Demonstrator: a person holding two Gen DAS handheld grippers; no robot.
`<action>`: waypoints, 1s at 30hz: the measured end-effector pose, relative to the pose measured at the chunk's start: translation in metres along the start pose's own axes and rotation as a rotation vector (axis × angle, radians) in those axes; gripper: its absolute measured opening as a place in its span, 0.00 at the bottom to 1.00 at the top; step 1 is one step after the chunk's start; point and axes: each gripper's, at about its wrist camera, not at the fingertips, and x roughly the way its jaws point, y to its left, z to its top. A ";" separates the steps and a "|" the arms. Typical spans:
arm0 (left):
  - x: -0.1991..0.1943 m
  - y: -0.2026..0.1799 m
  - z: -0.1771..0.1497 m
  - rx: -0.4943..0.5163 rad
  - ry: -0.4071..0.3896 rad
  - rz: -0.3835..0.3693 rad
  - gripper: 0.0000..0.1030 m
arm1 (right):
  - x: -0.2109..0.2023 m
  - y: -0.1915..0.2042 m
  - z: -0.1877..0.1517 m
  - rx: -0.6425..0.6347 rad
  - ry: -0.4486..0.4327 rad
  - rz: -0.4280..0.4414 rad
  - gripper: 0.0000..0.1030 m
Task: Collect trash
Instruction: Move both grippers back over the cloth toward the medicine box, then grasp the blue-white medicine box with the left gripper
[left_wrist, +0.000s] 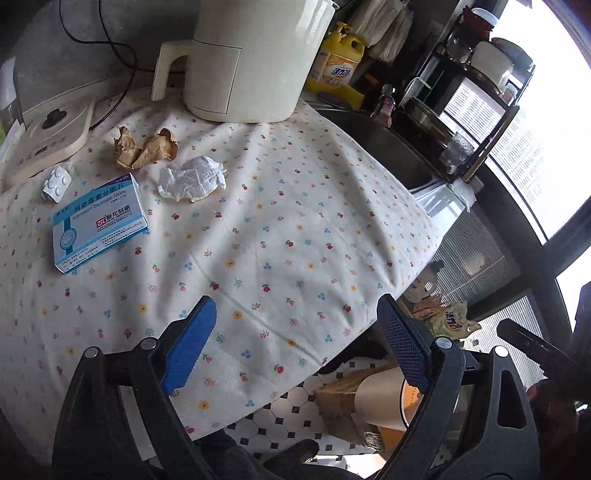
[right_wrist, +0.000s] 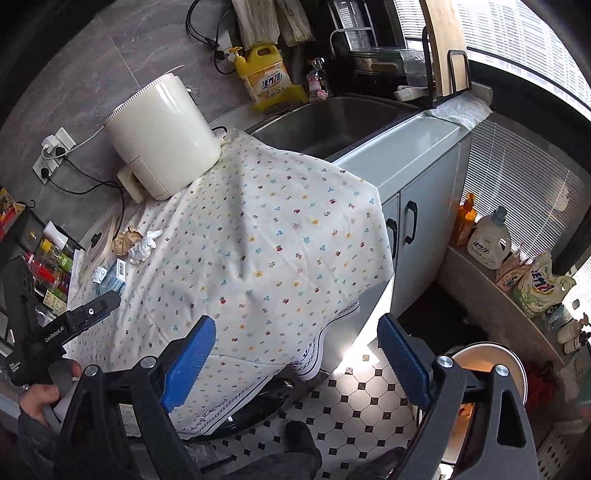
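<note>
White tissue (left_wrist: 192, 178) beyond left tongs (left_wrist: 295, 347), gaping, well apart.

Cream floral tablecloth (left_wrist: 295, 221); brown paper wad (left_wrist: 147, 147); possibly white tissue (left_wrist: 192, 179).

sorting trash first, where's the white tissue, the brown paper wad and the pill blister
white tissue (left_wrist: 192, 179), left wrist view, middle of the crumple
brown paper wad (left_wrist: 147, 147), left wrist view, centre folds
pill blister (left_wrist: 56, 183), left wrist view, middle of the sheet

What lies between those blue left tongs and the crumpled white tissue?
Only bare flowered tablecloth: in the left wrist view nothing sits between the open left tongs and the crumpled white tissue.
</note>
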 end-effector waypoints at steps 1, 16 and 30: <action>-0.003 0.009 0.002 -0.008 -0.005 0.009 0.85 | 0.004 0.008 0.001 -0.007 0.003 0.007 0.85; -0.025 0.120 0.035 -0.043 -0.037 0.080 0.85 | 0.058 0.113 0.009 -0.056 0.010 0.061 0.90; 0.002 0.167 0.070 0.020 -0.009 0.069 0.85 | 0.081 0.148 0.003 -0.008 -0.001 0.019 0.92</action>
